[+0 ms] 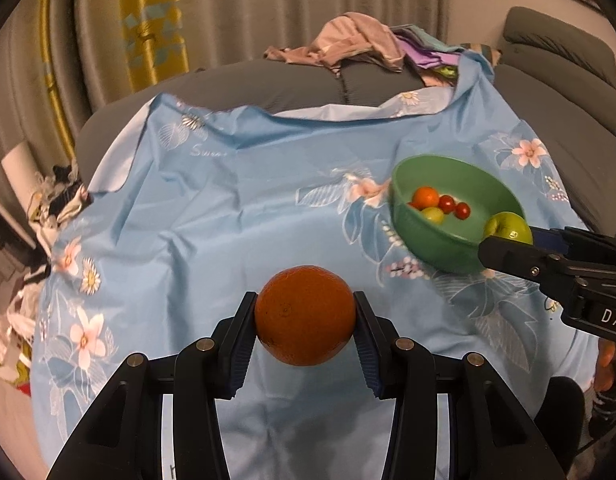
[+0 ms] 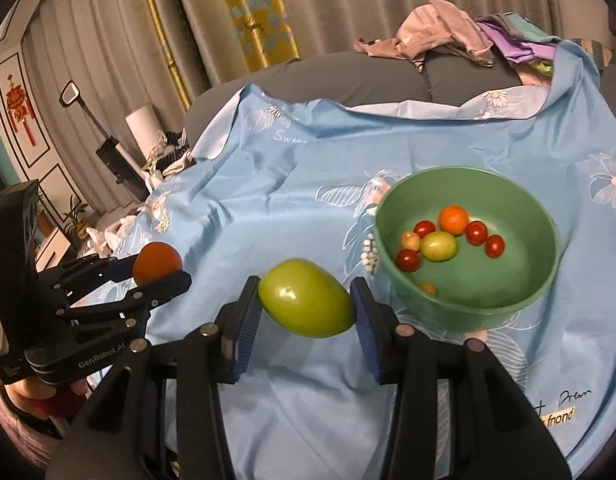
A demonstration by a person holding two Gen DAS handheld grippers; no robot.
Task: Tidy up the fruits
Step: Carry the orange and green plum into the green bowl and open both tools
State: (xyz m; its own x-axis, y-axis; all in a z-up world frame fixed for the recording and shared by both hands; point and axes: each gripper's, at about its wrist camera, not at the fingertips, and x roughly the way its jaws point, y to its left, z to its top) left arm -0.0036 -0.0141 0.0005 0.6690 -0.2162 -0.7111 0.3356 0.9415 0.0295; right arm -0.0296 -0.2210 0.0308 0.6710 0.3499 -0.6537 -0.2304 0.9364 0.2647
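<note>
I log a deep orange fruit (image 1: 305, 315) between my left tool's (image 1: 305, 344) black fingers with blue ribbed pads (image 1: 240, 350). Right tool (image 2: 305, 330): same black and blue, yellow-green fruit (image 2: 305, 298). Bowl (image 2: 544, 240) green, holding red, orange, yellow-green pieces. Cloth (image 1: 228, 208) pale blue, pink-white flowers.

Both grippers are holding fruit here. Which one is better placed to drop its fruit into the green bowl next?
Right. The right gripper holds the green apple beside the green bowl. The left gripper holds the orange farther from the bowl.
</note>
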